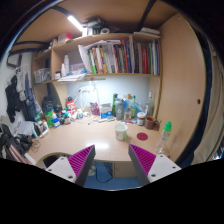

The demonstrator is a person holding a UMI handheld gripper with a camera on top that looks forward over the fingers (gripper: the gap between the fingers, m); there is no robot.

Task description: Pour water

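My gripper (113, 163) is wide open, holding nothing, above the near edge of the light wooden desk (85, 140), with a small pale cup (121, 131) farther ahead.

Light comes mainly from a long ceiling lamp (75, 22) in the upper middle of the frame, which glares white and loses its own outline. The wooden shelves and the worktop (95, 135) below it are evenly lit in a warm tone, with soft shadow under the shelf boards. The left of the frame is dimmer. Straight edges bow strongly toward the rim, and small objects look soft and grainy throughout.
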